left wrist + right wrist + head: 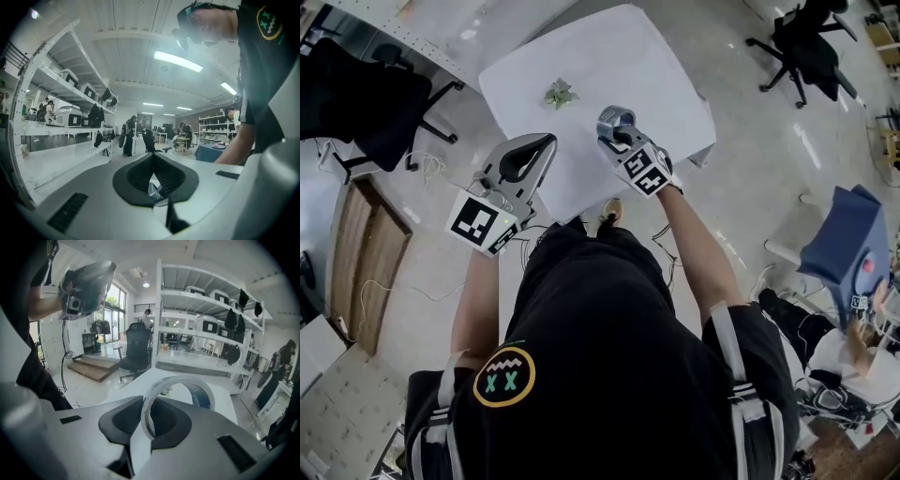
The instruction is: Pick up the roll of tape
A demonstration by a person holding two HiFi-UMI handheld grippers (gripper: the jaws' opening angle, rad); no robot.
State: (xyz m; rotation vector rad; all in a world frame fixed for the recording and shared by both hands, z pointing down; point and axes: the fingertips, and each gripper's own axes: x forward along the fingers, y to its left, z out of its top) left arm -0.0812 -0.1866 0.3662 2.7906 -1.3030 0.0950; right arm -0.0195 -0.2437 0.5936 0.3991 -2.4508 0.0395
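a pale, glossy floor point(750, 169) fills most of the head view. a white square surface point(609, 56) stands on it, straight ahead of the person point(609, 356), who wears a black top. in the right gripper view, metal shelving point(211, 301) with white boards runs along the room behind the surface. one black office chair point(811, 37) stands well off to the surface's right. another point(366, 94) stands to its left, near a low wooden platform point(366, 253) on the floor.

both arms reach out to the near edge of the surface. the left claw point(546, 142) sits at the near left side and points roughly level. in the left gripper view the left claw point(153, 157) has its two black jaws meeting at the tips, with nothing gripped between them. the right claw point(617, 131) is just beside it, tipped downward, and is clamped on the roll of tape point(605, 120).

in the right gripper view the right claw point(149, 401) pinches one side of the ring, whose wall runs between the two pads. the roll of tape point(178, 379) stands on edge there, and the blue print on its inner core shows. it is held up clear of the surface, over the near half.

a small crumpled green thing point(560, 93) lies on the surface farther out, apart from both claws.
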